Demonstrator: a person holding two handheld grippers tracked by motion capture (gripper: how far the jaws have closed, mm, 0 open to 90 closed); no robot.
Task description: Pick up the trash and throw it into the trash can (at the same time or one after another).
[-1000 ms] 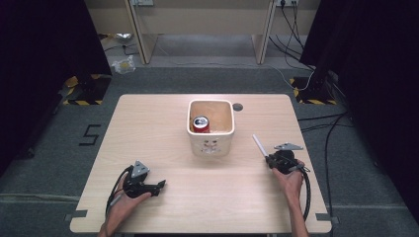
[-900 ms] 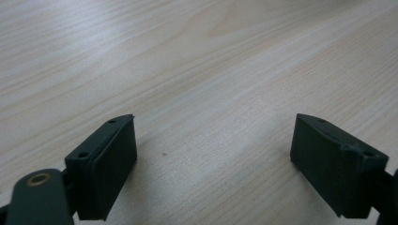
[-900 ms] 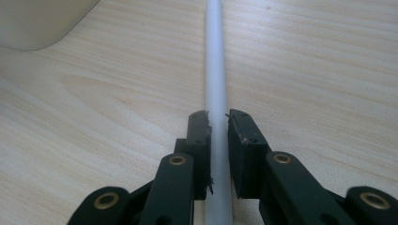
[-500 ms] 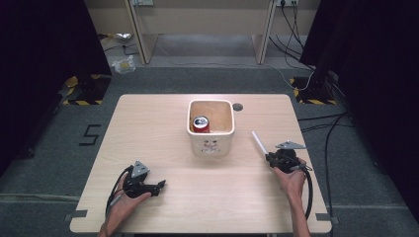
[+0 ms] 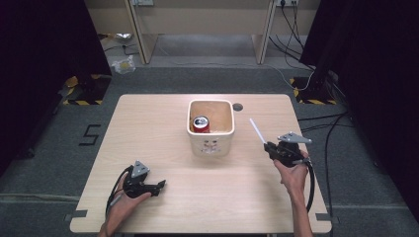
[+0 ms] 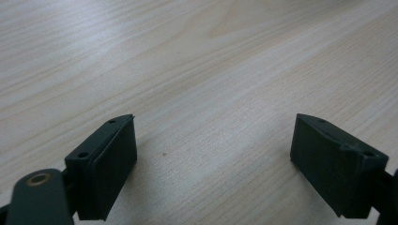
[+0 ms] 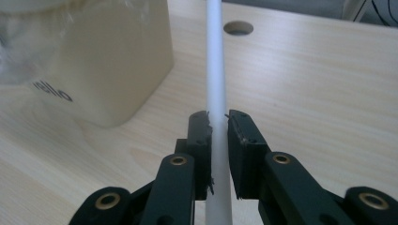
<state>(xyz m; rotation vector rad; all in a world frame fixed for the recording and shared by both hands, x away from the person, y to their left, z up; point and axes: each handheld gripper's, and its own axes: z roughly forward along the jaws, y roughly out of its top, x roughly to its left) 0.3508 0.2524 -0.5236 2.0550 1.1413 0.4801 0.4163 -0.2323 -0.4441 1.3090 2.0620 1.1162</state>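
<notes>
the right gripper (image 5: 267,146), right of centre in the high view, is clamped on a white straw (image 5: 256,130) that slants up and left from its jaws toward the cream tub (image 5: 211,143). in the right gripper view the straw (image 7: 217,70) runs straight up the middle, with the tub (image 7: 108,61) at upper left. a red can (image 5: 201,124) stands inside the tub. the left gripper (image 5: 160,186), lower left on the wooden table (image 5: 148,118), has its jaws wide apart and empty.
</notes>
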